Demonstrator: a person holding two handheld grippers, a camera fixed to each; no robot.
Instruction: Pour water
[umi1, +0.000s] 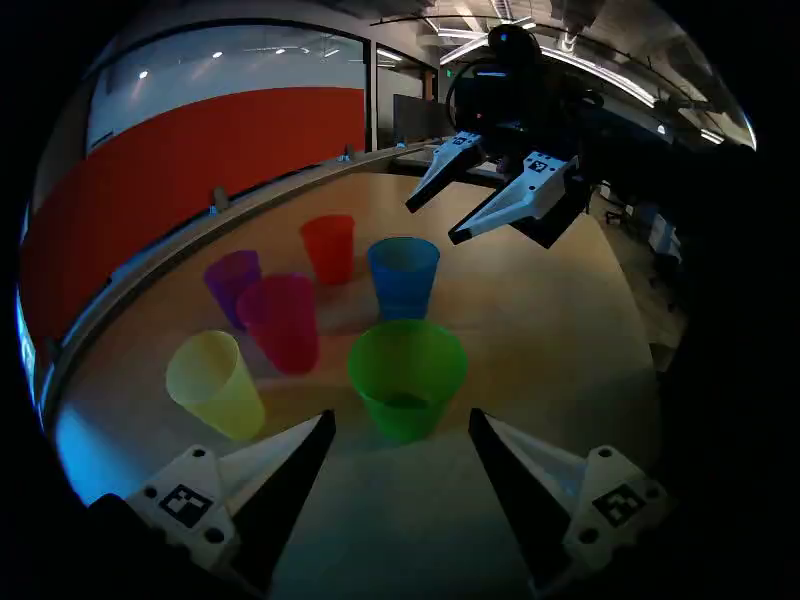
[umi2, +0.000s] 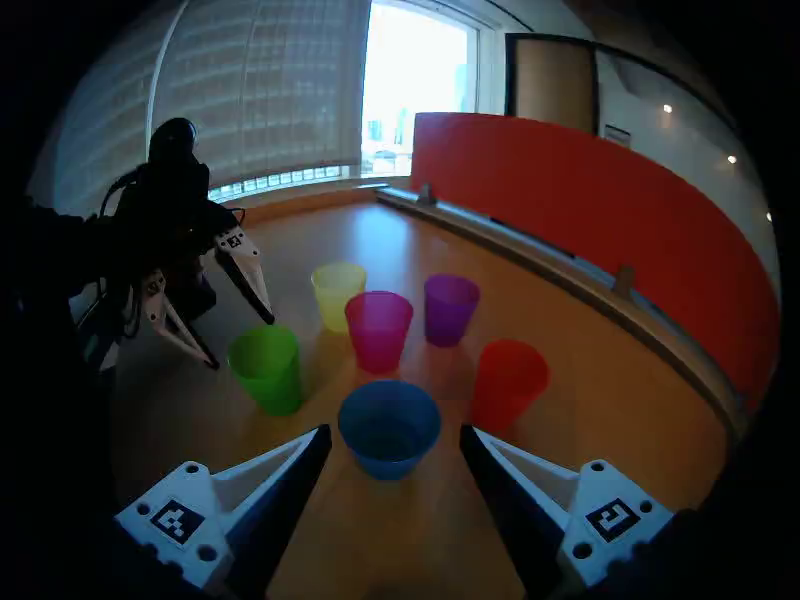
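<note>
Cups of translucent plastic, six in all, stand upright in a loose cluster on the pale wooden table (umi1: 570, 320). A red wall panel (umi1: 200, 170) runs along its far left side.

In the left gripper view, reading from the left, the yellow plastic cup (umi1: 215, 385) stands first. The purple plastic cup (umi1: 232, 285) is behind it, and the pink plastic cup (umi1: 282, 322) is just in front of the purple one, partly covering it. The red plastic cup (umi1: 329, 248) is farther back. Next comes the blue plastic cup (umi1: 403, 277), and the green plastic cup (umi1: 407, 378) is nearest the camera.

The left gripper (umi1: 401, 413) is spread wide and grips nothing. The green plastic cup sits just ahead of its fingertips, centred on the gap. Up to the right, the right gripper (umi1: 431, 224) hangs above the table beyond the blue plastic cup, its fingers parted and empty.

In the right gripper view, the blue plastic cup sits just ahead, centred between that gripper's two fingers. Whether any cup holds water cannot be told.
</note>
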